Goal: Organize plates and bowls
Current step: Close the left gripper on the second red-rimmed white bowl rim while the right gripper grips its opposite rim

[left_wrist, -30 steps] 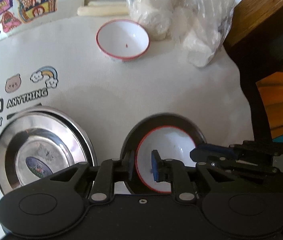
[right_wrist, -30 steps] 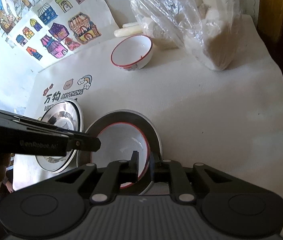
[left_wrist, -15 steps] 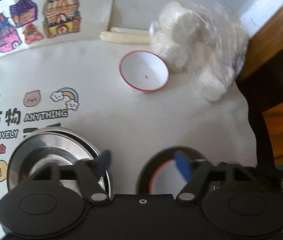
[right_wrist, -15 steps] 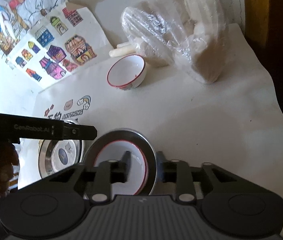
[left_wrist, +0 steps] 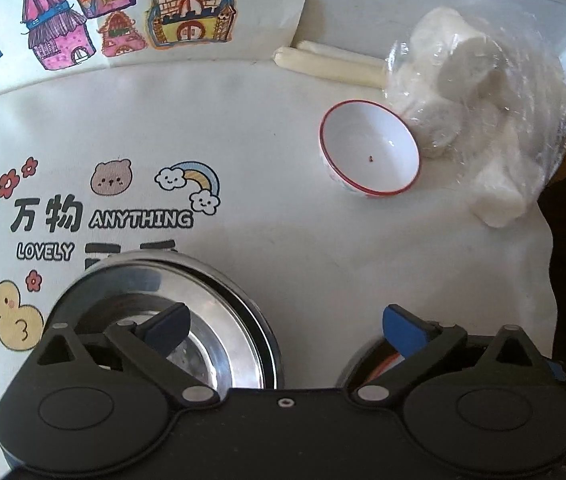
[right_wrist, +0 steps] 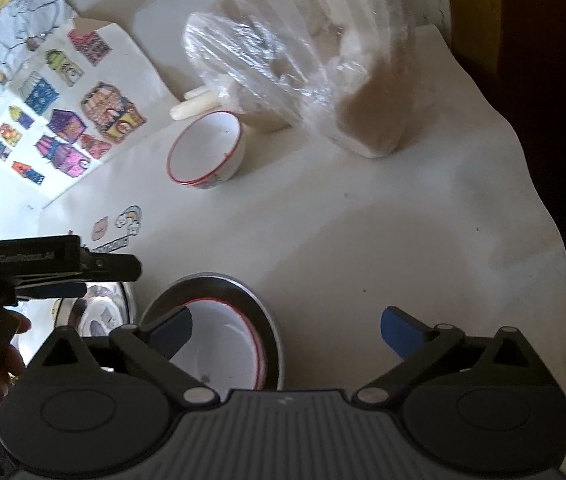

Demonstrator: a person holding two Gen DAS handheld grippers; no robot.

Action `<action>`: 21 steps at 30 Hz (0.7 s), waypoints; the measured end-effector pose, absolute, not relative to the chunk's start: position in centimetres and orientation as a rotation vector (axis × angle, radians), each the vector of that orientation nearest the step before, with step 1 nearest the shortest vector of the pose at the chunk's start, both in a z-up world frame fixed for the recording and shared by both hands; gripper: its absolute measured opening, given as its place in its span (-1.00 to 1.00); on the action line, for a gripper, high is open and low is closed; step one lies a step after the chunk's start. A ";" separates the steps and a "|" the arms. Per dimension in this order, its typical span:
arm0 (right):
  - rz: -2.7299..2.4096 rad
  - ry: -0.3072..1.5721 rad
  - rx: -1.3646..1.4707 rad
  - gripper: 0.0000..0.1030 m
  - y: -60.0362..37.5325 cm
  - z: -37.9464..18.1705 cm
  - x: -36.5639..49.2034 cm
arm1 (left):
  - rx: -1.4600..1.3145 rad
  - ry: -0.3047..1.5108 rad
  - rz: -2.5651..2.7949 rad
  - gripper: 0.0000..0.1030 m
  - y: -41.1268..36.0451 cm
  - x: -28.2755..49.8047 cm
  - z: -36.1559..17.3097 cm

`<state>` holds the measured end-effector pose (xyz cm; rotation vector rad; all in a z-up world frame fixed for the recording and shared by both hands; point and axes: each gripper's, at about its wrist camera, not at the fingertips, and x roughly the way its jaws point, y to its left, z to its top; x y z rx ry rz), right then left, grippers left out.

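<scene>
A white bowl with a red rim (right_wrist: pixel 223 344) sits inside a steel plate (right_wrist: pixel 261 306) near the table's front. My right gripper (right_wrist: pixel 286 332) hangs just above them with its jaws opening. Its left finger is over the bowl, its right finger is over the cloth, and no pad touches anything. My left gripper (left_wrist: pixel 285 330) is also opening with nothing between its fingers. It hovers over the right part of a stack of steel plates (left_wrist: pixel 219 300), which also shows in the right wrist view (right_wrist: pixel 117 300). A second red-rimmed bowl (left_wrist: pixel 369 148) (right_wrist: pixel 207 148) stands alone further back.
A clear plastic bag of white rolls (left_wrist: pixel 479 120) (right_wrist: pixel 303 60) lies behind and right of the far bowl, with pale sticks (left_wrist: pixel 331 62) beside it. Coloured drawings (left_wrist: pixel 103 12) lean at the back. The white printed tablecloth (left_wrist: pixel 323 248) drops off at the right edge.
Both grippers were shut on the near bowl's rim and have let go, opening wide. The left gripper has shifted left, over the stack of steel plates. The bowl stays in its plate.
</scene>
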<state>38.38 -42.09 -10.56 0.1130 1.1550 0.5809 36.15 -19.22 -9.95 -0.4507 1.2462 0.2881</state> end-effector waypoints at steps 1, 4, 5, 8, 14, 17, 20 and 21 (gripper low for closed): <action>0.571 1.156 0.111 0.99 -42.1 -10.7 38.5 | -0.442 1.245 0.286 0.99 -19.1 36.3 -10.2; 0.547 1.154 0.117 0.99 -42.1 -11.0 38.9 | -0.432 1.217 0.282 0.99 -18.8 36.5 -10.3; 0.540 1.157 0.123 0.99 -42.1 -11.1 39.1 | -0.436 1.204 0.283 0.99 -18.6 36.6 -10.3; 0.513 1.175 0.150 0.99 -42.1 -11.3 39.8 | -0.445 1.166 0.294 0.99 -17.5 37.1 -10.4; 0.484 1.166 0.178 1.00 -41.4 -11.4 41.7 | -0.448 1.142 0.290 0.99 -15.5 40.0 -10.2; 0.464 1.159 0.190 1.00 -40.7 -11.3 42.6 | -0.440 1.139 0.270 0.99 -14.8 41.6 -10.1; 0.445 1.151 0.211 1.00 -40.0 -11.2 43.5 | -0.419 1.146 0.238 0.99 -14.4 43.3 -10.3; 0.441 1.146 0.218 1.00 -39.7 -11.1 43.8 | -0.412 1.147 0.228 0.99 -14.3 43.8 -10.4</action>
